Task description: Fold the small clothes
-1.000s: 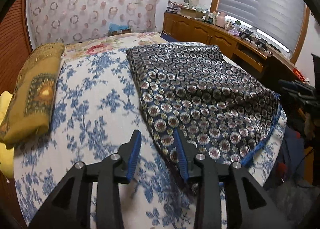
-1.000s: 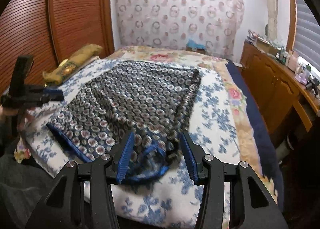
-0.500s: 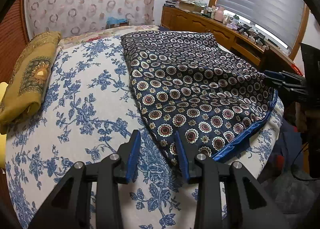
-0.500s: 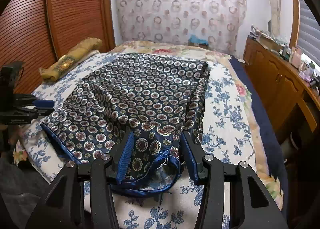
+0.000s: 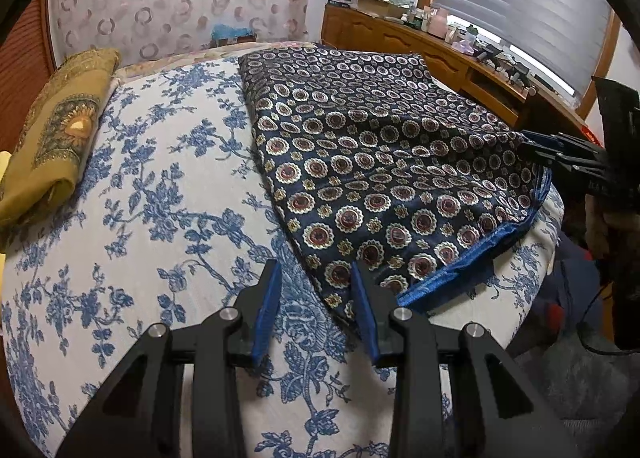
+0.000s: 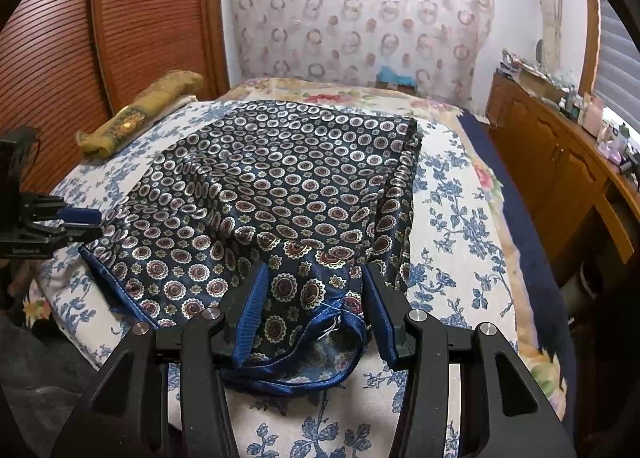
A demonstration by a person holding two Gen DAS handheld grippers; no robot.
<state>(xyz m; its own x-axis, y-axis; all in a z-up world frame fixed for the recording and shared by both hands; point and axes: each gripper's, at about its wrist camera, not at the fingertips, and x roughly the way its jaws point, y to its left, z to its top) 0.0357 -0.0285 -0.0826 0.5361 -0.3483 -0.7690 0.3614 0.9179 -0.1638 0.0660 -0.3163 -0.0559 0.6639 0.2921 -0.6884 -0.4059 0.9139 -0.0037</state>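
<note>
A dark blue garment with round medallion print and a blue satin hem [image 5: 380,162] lies folded flat on the bed. It also shows in the right wrist view [image 6: 280,194]. My left gripper [image 5: 316,278] is open, its jaws astride the garment's near left corner, just above the bedspread. My right gripper [image 6: 314,278] is open over the garment's near right corner, where the blue hem [image 6: 320,322] bunches between the fingers. Each gripper shows in the other's view: the right one [image 5: 560,152], the left one [image 6: 68,222].
The bed has a white bedspread with blue flowers [image 5: 160,218]. A folded mustard cloth [image 5: 60,138] lies at the left by the wooden wall panel [image 6: 52,38]. A wooden dresser with clutter [image 6: 560,162] runs along the right under a blinded window.
Both grippers have come lower and closer to the garment's near corners. The cloth has settled flatter on the bed. Both stay open.
</note>
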